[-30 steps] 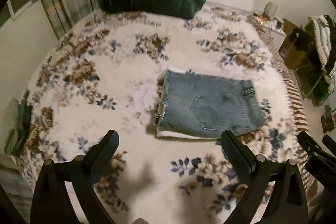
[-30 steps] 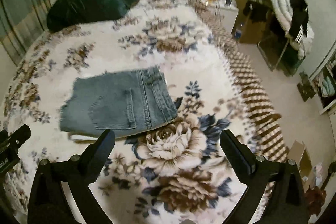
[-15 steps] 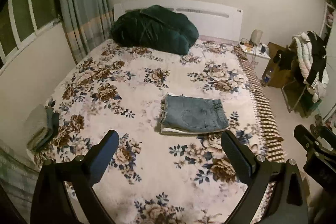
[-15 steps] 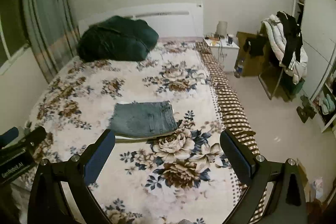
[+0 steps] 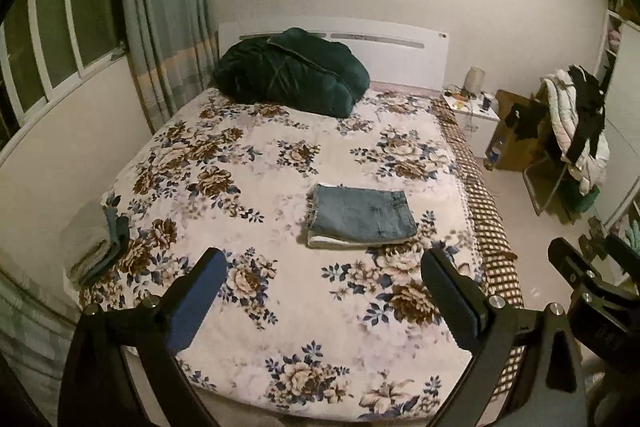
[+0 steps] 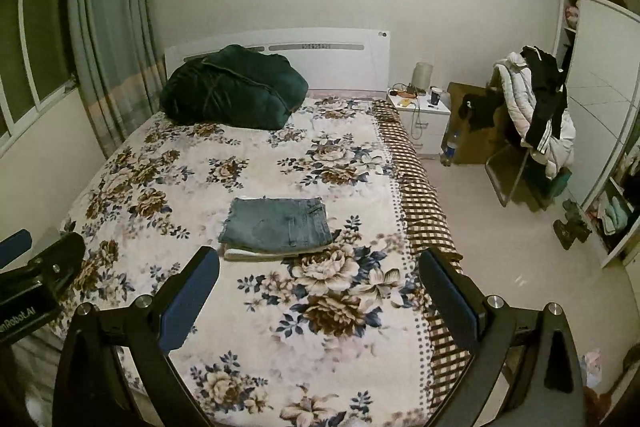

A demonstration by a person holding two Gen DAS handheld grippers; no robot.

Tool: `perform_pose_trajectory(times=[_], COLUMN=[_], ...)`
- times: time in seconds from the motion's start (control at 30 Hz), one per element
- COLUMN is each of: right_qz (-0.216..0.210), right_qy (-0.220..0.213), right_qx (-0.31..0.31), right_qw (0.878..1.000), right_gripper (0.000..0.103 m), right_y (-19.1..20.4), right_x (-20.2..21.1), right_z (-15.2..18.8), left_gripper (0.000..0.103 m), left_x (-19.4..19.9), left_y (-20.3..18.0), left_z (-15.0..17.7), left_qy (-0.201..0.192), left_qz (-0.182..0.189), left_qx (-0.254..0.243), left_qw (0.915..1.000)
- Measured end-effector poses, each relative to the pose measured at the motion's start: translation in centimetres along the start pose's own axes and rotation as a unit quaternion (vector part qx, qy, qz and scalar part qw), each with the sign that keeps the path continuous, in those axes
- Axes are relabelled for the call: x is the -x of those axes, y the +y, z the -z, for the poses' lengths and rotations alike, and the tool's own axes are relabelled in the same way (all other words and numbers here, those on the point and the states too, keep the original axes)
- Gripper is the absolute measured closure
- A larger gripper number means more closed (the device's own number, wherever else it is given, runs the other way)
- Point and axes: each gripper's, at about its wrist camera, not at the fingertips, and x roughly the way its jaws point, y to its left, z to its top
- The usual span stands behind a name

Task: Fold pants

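On the floral bed (image 5: pixel 248 163), folded pants (image 5: pixel 360 217) are lying finished; both grippers, left (image 5: pixel 324 301) and right (image 6: pixel 320 297), are backing off, wide open, empty.

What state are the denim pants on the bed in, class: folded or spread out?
Folded. The denim pants lie as a compact stacked rectangle on the floral bedspread, layered edges showing at the near side.
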Motion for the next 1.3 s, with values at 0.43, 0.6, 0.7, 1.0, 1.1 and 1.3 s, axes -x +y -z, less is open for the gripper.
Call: perform_pose_trajectory(times=[0.43,0.6,0.7,1.0,1.1,1.3], right_qz=[0.007,0.006,0.000,-0.002,-0.005,-0.006], right_qy=[-0.021,-0.019,-0.018,-0.021,-0.021,-0.025], right_qx=[-0.008,-0.007,-0.014,-0.012,-0.013,-0.013], right_qw=[1.000,1.000,1.000,1.000,1.000,1.000], right_gripper=[0.000,0.000,0.000,0.000,0.000,0.000], right_y=[1.3,1.7,1.7,2.0,2.1,2.3], right_x=[3.1,3.8,3.9,4.7,4.8,4.9], right_z=[-0.3,-0.4,-0.6,-0.6,-0.6,-0.7], left_gripper=[0.000,0.000,0.000,0.000,0.000,0.000], left_x=[2.3,2.8,2.7,3.0,3.1,3.5], left_y=[0.7,0.6,0.5,0.4,0.4,0.0], left_z=[0.7,0.9,0.9,0.9,1.0,0.7], left_qy=[-0.014,-0.016,-0.016,-0.018,-0.020,-0.023], left_qz=[-0.003,-0.001,-0.001,-0.003,-0.004,-0.005], left_qx=[-0.012,-0.012,-0.010,-0.013,-0.013,-0.013], left_qw=[0.9998,0.9998,0.9998,0.9998,0.9997,0.9997])
